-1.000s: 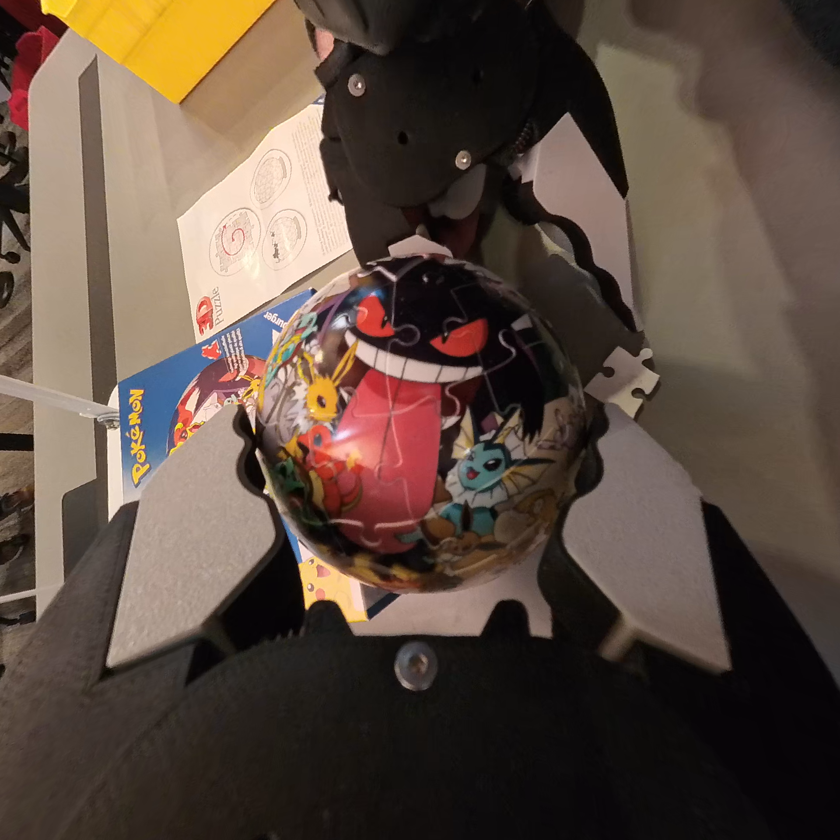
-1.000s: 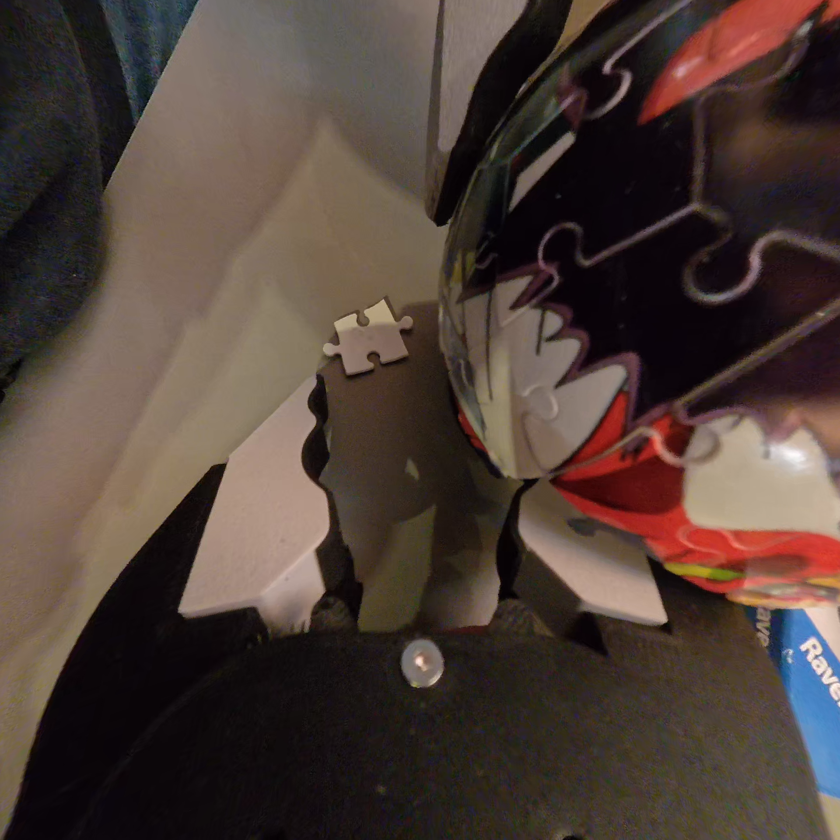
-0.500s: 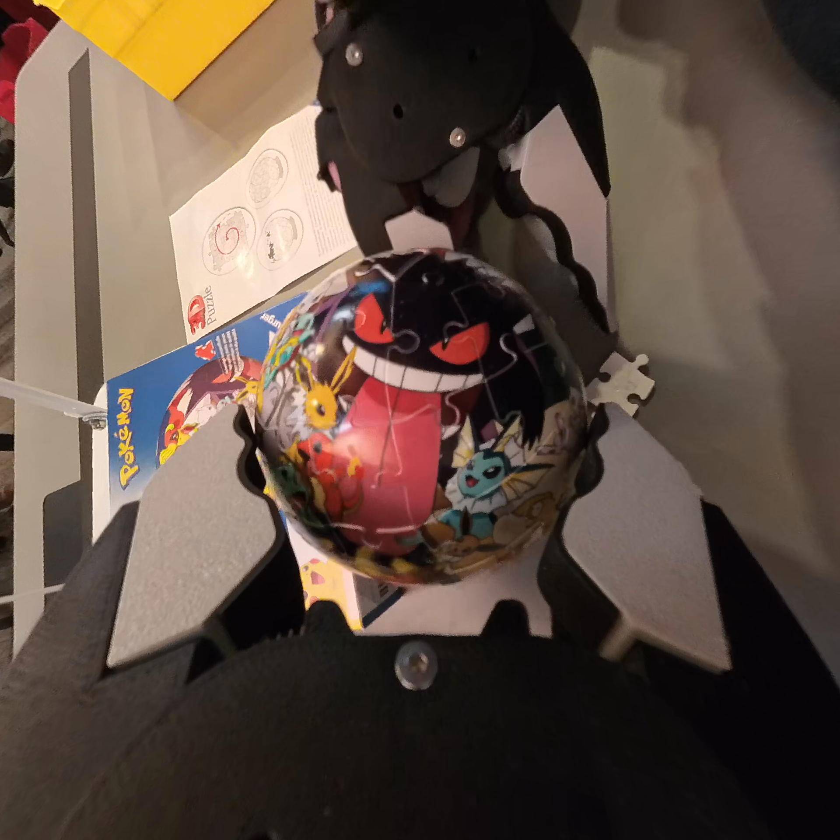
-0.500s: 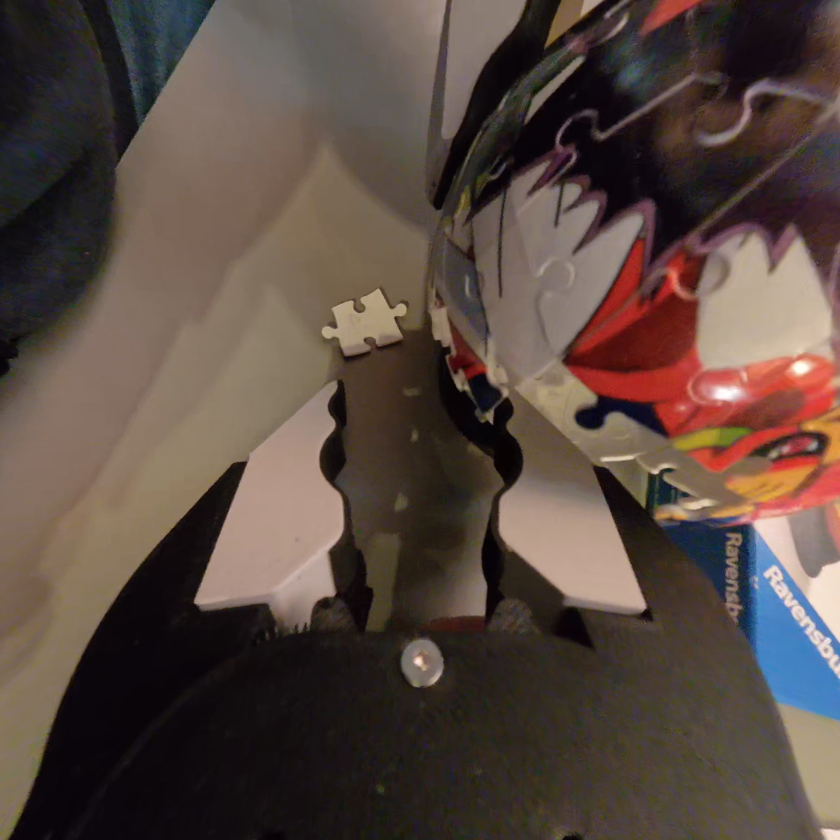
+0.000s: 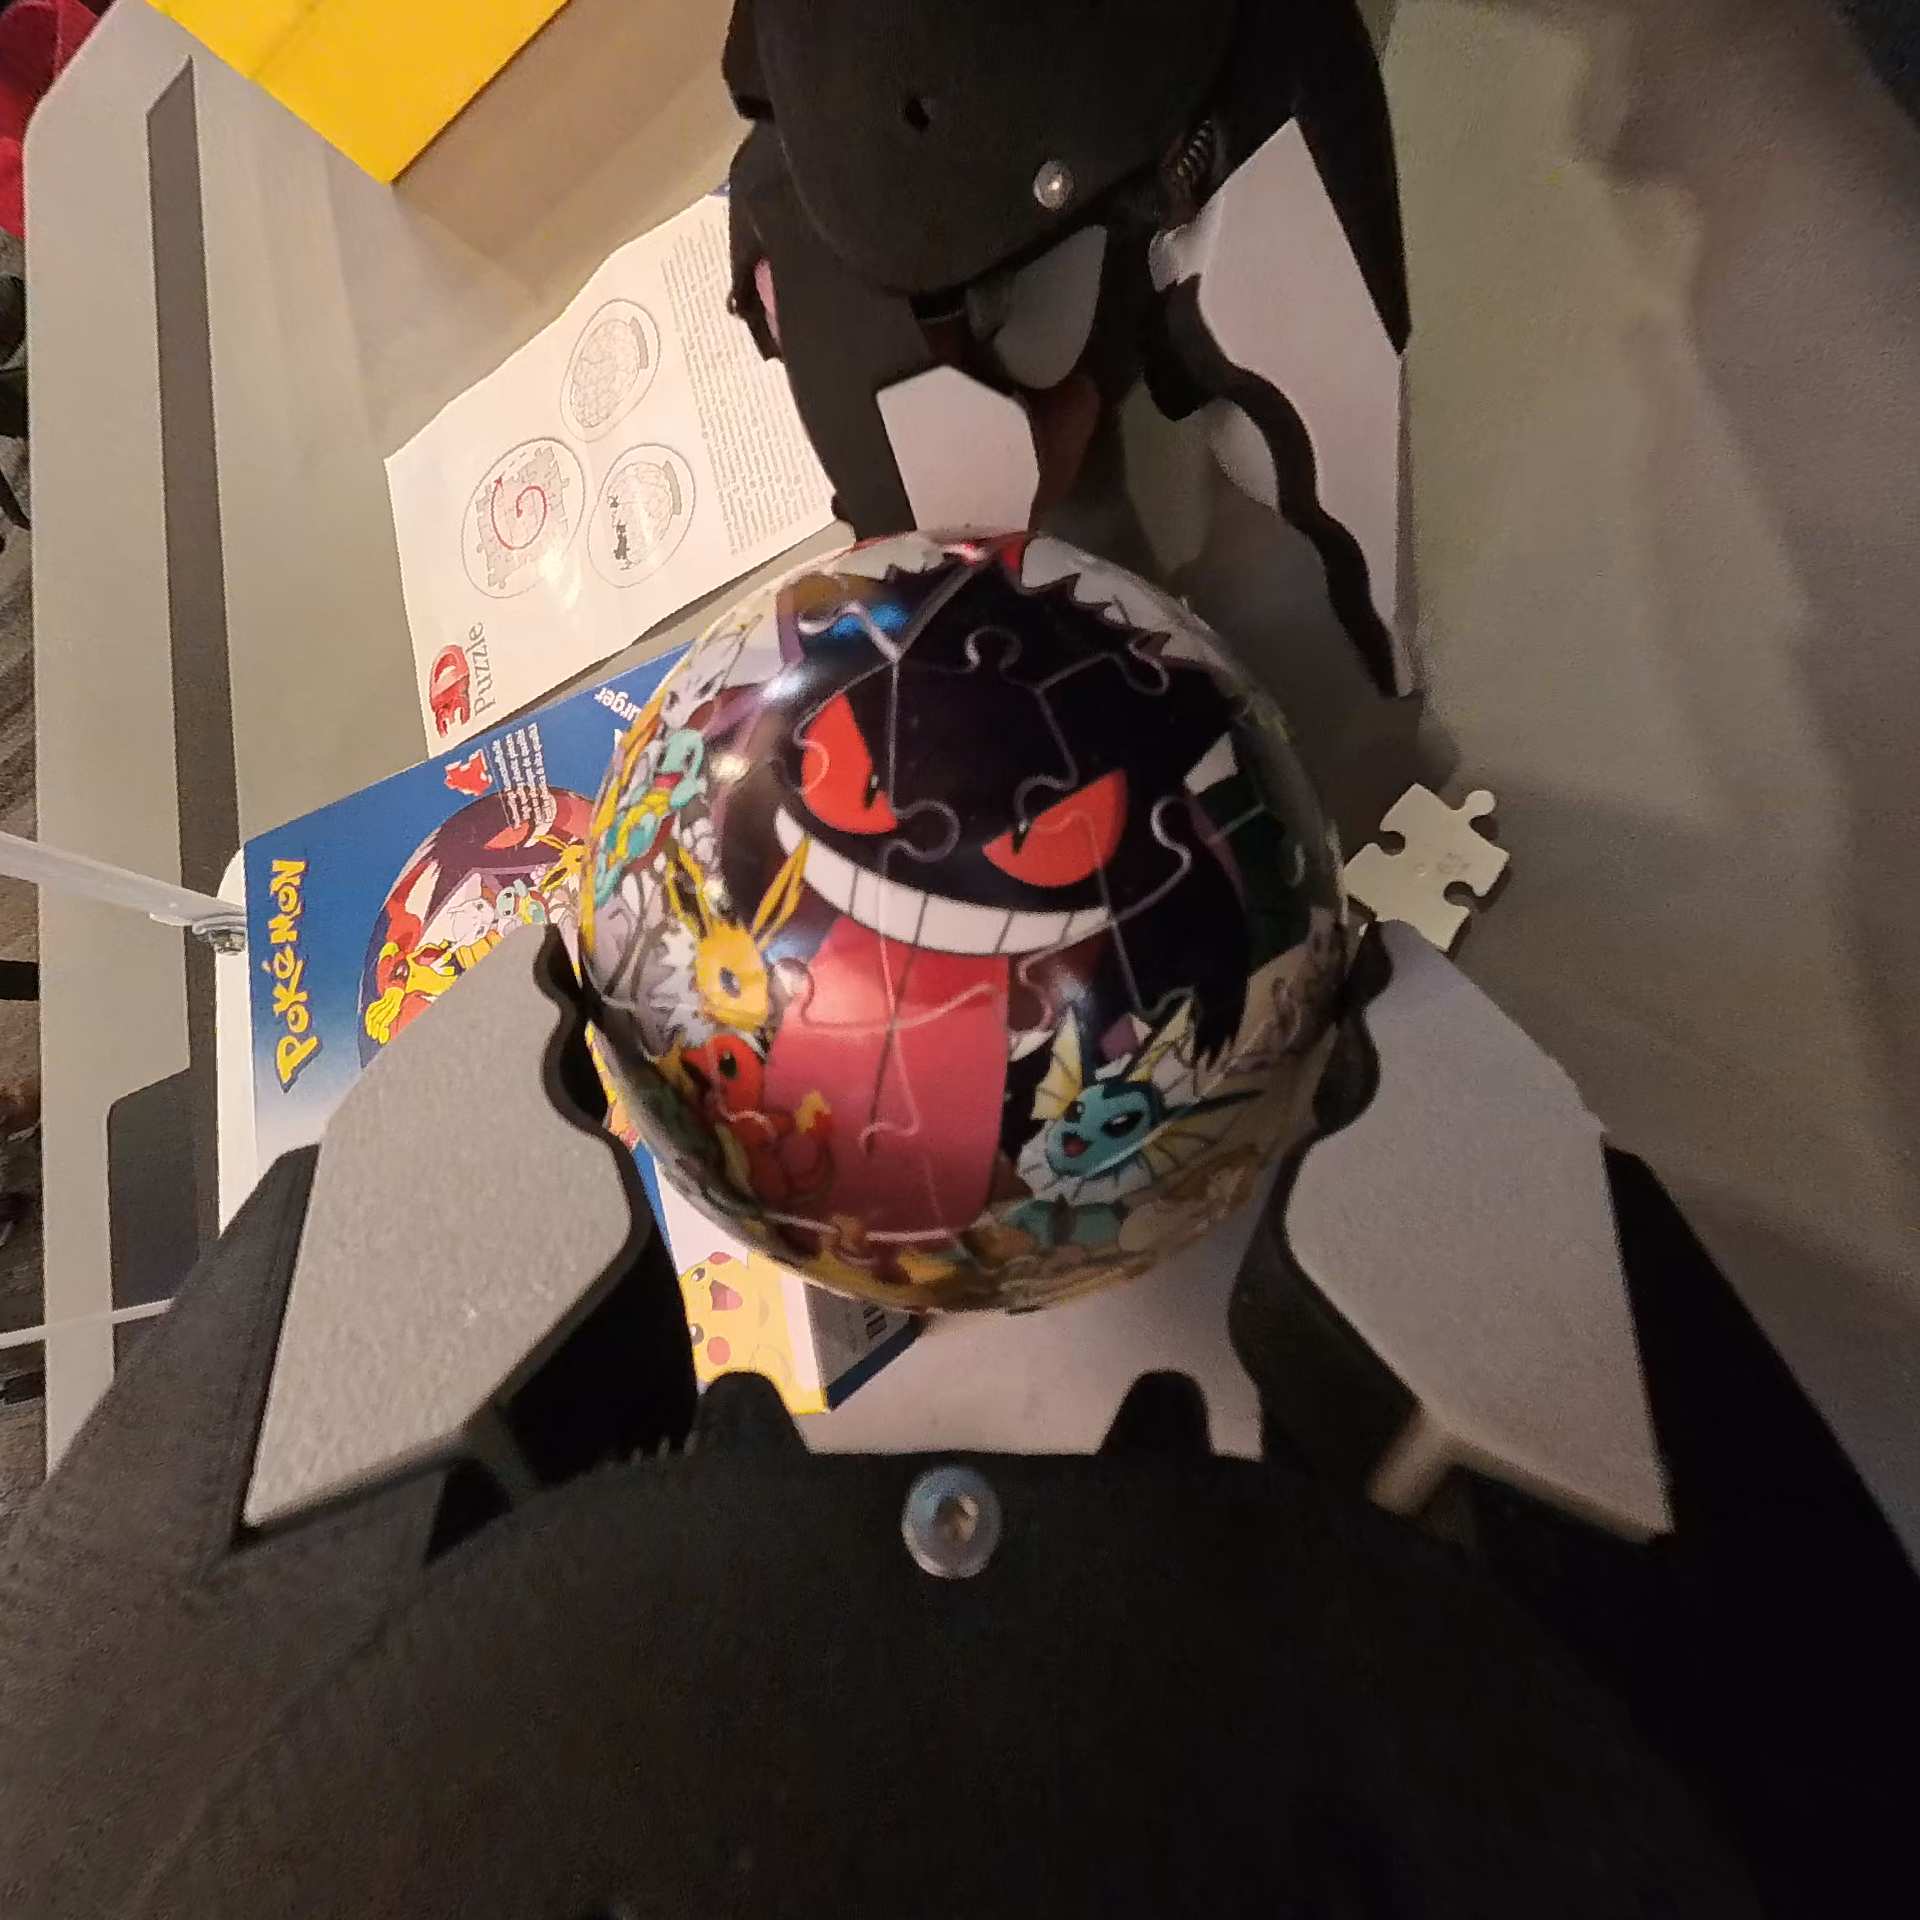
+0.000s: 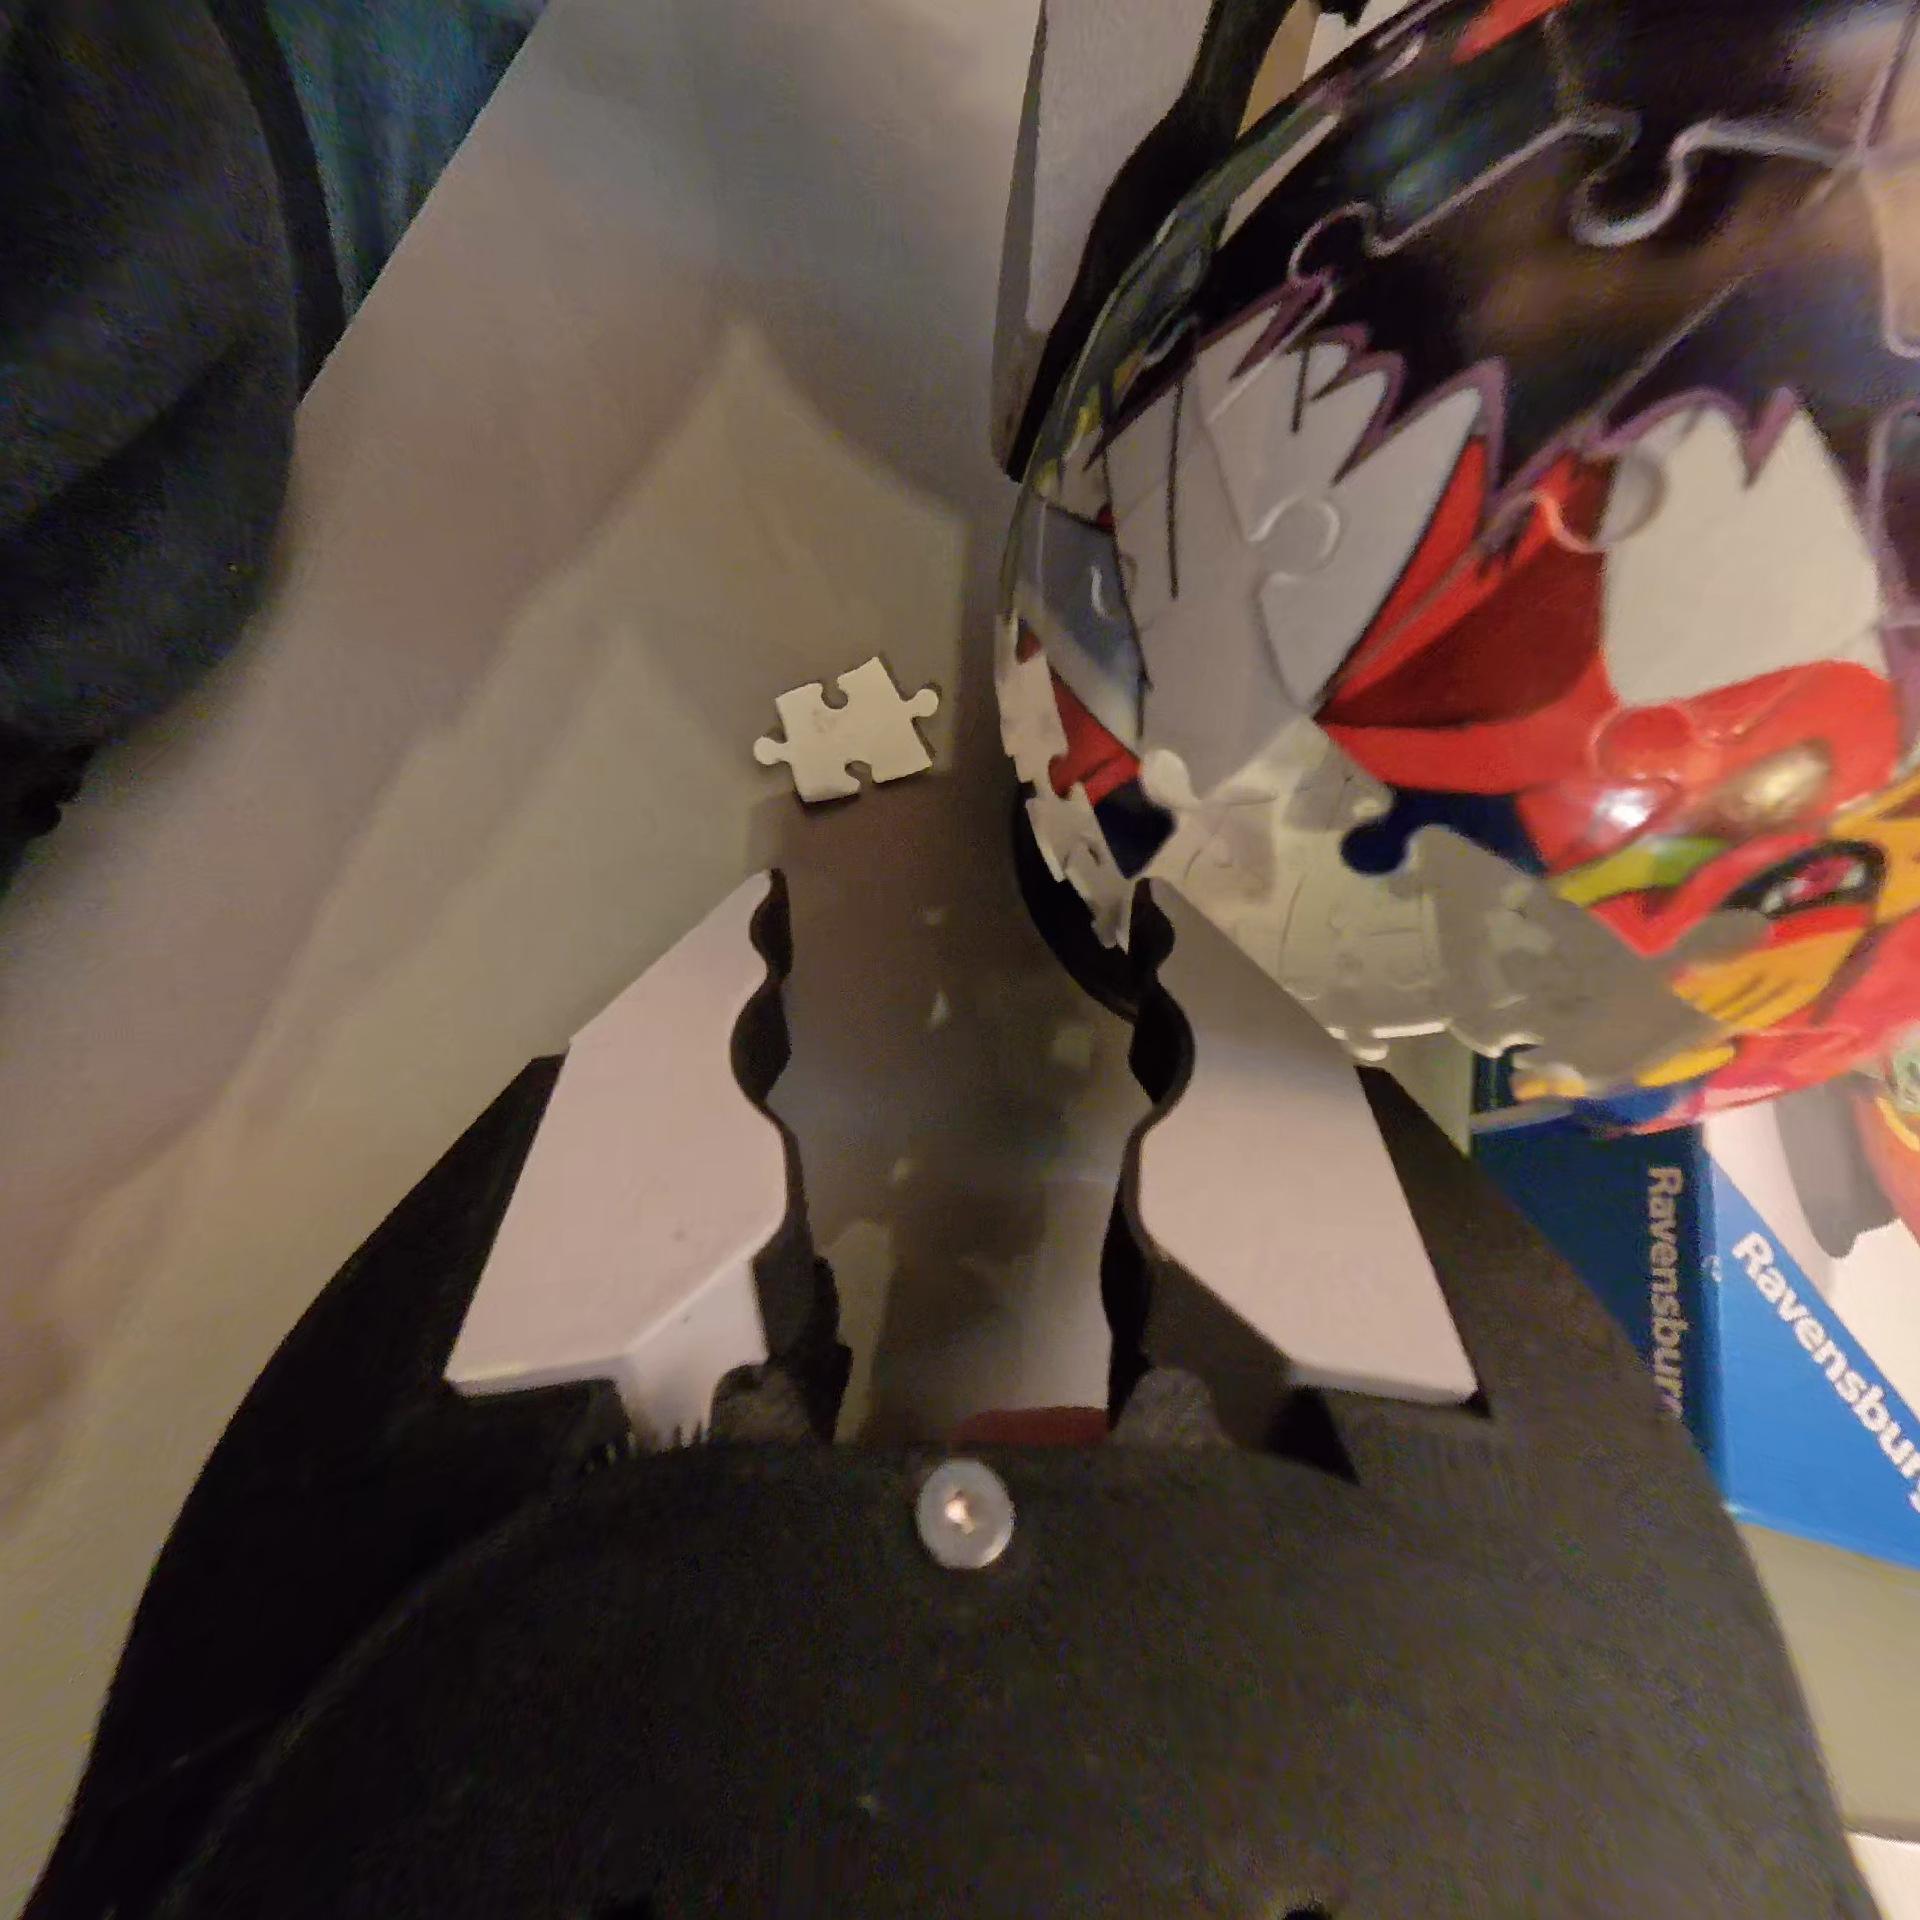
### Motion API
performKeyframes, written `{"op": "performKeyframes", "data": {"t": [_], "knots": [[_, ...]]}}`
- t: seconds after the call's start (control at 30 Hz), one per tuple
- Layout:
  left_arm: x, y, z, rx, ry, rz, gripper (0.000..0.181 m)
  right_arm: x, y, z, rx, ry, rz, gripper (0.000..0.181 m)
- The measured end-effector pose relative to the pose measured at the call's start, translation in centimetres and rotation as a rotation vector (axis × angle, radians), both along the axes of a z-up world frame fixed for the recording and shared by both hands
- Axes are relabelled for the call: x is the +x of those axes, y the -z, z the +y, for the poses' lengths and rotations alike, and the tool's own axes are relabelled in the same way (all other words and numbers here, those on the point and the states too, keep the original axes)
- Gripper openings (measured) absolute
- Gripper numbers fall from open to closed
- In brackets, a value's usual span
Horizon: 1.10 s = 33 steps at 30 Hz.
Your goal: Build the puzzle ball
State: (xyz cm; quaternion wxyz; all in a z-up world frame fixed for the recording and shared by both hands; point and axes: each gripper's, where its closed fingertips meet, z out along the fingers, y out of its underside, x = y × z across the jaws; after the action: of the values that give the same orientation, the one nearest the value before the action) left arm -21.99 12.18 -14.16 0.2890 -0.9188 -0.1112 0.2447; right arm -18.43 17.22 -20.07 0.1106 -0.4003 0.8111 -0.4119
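Observation:
The puzzle ball (image 5: 966,925) is a glossy sphere printed with cartoon creatures. My left gripper (image 5: 961,961) is shut on it, one finger at each side, and holds it above the table. In the right wrist view the ball (image 6: 1455,468) fills the upper right, and a jagged opening with white piece backs (image 6: 1351,935) shows at its lower edge. My right gripper (image 6: 956,894) is open and empty, just beside that opening. It also shows beyond the ball in the left wrist view (image 5: 1039,208). One loose white puzzle piece (image 6: 847,732) lies face down on the table, also seen right of the ball (image 5: 1429,868).
The blue puzzle box (image 5: 312,935) lies under the ball and shows at the right (image 6: 1766,1351). A white instruction sheet (image 5: 582,468) lies behind it, and a yellow box (image 5: 395,62) at the far left. A person's dark clothing (image 6: 125,364) is beyond the table edge. The right tips stand about 4 cm off the loose white puzzle piece (image 6: 847,732). My left wrist view (image 5: 1438,853) looks at it from another angle.
My right gripper has drawn back from the ball, so the ball now sits higher and farther right in its view. The left gripper still holds the ball, tilted slightly.

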Motion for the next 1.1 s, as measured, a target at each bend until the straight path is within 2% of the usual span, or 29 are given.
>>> {"op": "performKeyframes", "data": {"t": [0.07, 0.17, 0.4, 0.57, 0.9, 1.1], "knots": [[0.0, 0.0, 0.0, 0.002, 0.0, 0.001, 0.134, -0.1, -0.2, -0.1, -0.02, 0.005, 0.0, 0.058], [0.0, 0.0, 0.0, 0.005, -0.001, 0.002, 0.134, -0.2, 0.0, -0.1, -0.034, 0.015, 0.024, 0.058], [0.0, 0.0, 0.0, 0.001, -0.002, 0.001, 0.133, -0.6, -1.4, 0.9, -0.08, 0.028, -0.063, 0.054], [0.0, 0.0, -0.1, -0.001, -0.004, -0.003, 0.134, -1.2, -2.3, 1.5, -0.124, 0.045, -0.116, 0.04], [0.1, 0.0, -0.4, 0.005, -0.012, -0.016, 0.133, -2.1, -2.1, -0.1, -0.231, 0.079, 0.022, 0.021], [0.1, 0.1, -0.4, 0.001, -0.006, -0.026, 0.133, -1.8, -1.5, -1.0, -0.27, 0.01, 0.126, 0.014]]}}
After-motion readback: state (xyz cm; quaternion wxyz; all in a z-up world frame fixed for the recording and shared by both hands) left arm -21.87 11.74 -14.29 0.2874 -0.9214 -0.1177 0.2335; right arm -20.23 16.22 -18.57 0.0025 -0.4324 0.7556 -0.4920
